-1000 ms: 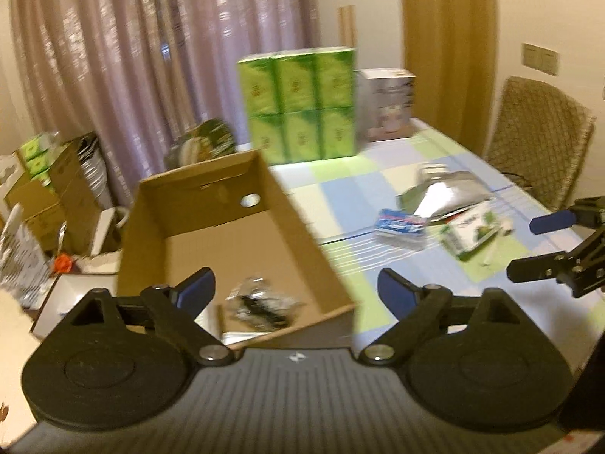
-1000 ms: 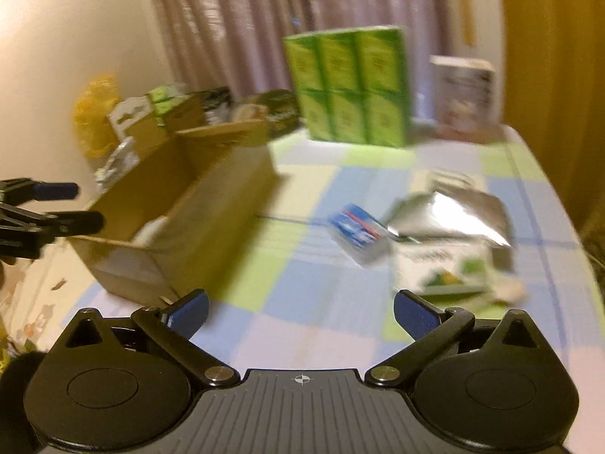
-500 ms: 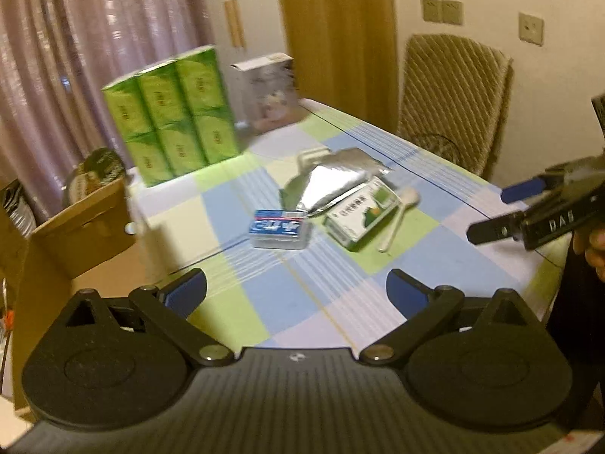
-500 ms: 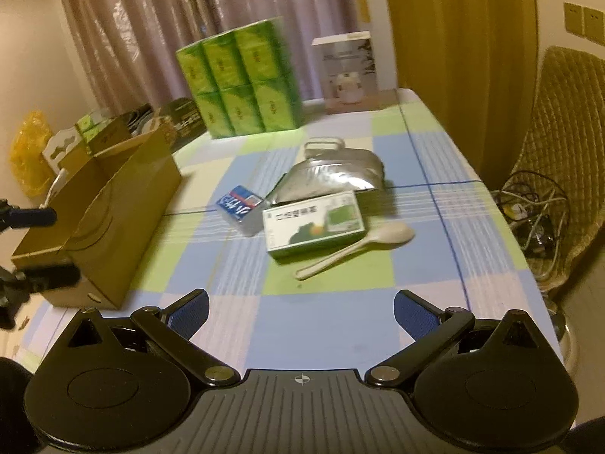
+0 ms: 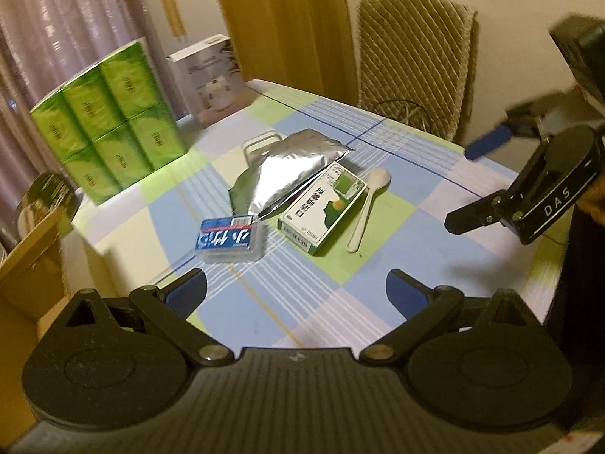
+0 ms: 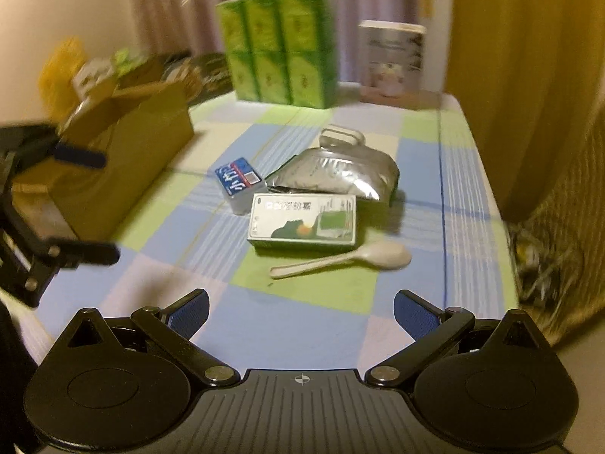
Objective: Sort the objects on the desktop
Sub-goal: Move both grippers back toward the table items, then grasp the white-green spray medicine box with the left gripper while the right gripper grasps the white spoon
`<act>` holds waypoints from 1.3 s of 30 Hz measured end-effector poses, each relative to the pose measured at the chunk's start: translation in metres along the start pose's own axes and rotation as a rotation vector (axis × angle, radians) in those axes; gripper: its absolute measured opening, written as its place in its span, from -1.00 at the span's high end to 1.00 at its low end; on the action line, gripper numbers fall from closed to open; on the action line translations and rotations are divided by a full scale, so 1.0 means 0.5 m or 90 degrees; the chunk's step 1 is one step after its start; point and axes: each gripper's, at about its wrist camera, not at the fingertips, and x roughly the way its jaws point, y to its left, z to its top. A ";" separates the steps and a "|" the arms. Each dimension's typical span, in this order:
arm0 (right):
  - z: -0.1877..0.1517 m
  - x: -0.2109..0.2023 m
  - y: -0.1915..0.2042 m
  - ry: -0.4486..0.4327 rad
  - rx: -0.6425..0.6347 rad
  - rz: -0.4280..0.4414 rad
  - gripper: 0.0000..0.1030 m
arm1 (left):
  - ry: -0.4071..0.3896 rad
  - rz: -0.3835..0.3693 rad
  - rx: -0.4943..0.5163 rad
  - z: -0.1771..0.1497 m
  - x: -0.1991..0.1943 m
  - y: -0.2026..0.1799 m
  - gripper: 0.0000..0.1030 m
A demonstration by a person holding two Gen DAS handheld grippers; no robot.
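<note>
Four loose items lie grouped at the middle of the checked counter [image 6: 310, 314]: a blue packet [image 6: 237, 179], a silver foil pouch [image 6: 340, 172], a green-and-white box [image 6: 303, 222] touching the pouch edge, and a white spoon [image 6: 342, 259] just beside the box on its near side. A cardboard box [image 6: 124, 159] stands at the left edge of the counter. A stack of green packs [image 6: 280, 47] stands at the far end. Left gripper [image 5: 297, 289]: jaws wide apart, holding nothing. Right gripper [image 6: 300, 308]: jaws wide apart, holding nothing.
</note>
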 end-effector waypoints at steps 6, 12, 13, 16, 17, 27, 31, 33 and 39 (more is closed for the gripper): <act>0.032 0.048 -0.025 0.027 -0.226 0.005 -0.96 | 0.030 -0.008 0.140 0.044 0.075 -0.034 -0.79; 0.046 0.099 -0.050 0.076 -0.429 0.055 -0.94 | 0.049 -0.020 0.266 0.074 0.149 -0.062 -0.79; 0.046 0.110 -0.052 0.084 -0.460 0.061 -0.93 | 0.050 -0.022 0.286 0.076 0.160 -0.066 -0.79; 0.047 0.147 -0.063 0.110 -0.519 0.066 -0.78 | 0.055 -0.024 0.332 0.081 0.194 -0.076 -0.79; 0.047 0.158 -0.067 0.115 -0.527 0.068 -0.71 | 0.056 -0.026 0.342 0.083 0.206 -0.077 -0.79; 0.055 0.239 -0.090 0.144 -0.568 0.096 -0.39 | 0.077 -0.056 0.363 0.096 0.306 -0.071 -0.52; 0.062 0.268 -0.100 0.166 -0.573 0.106 -0.27 | 0.079 -0.063 0.361 0.100 0.334 -0.065 -0.52; 0.066 0.279 -0.108 0.179 -0.569 0.116 -0.23 | 0.081 -0.068 0.361 0.102 0.345 -0.064 -0.52; 0.079 0.303 -0.125 0.208 -0.556 0.144 -0.15 | 0.079 -0.083 0.345 0.111 0.368 -0.059 -0.46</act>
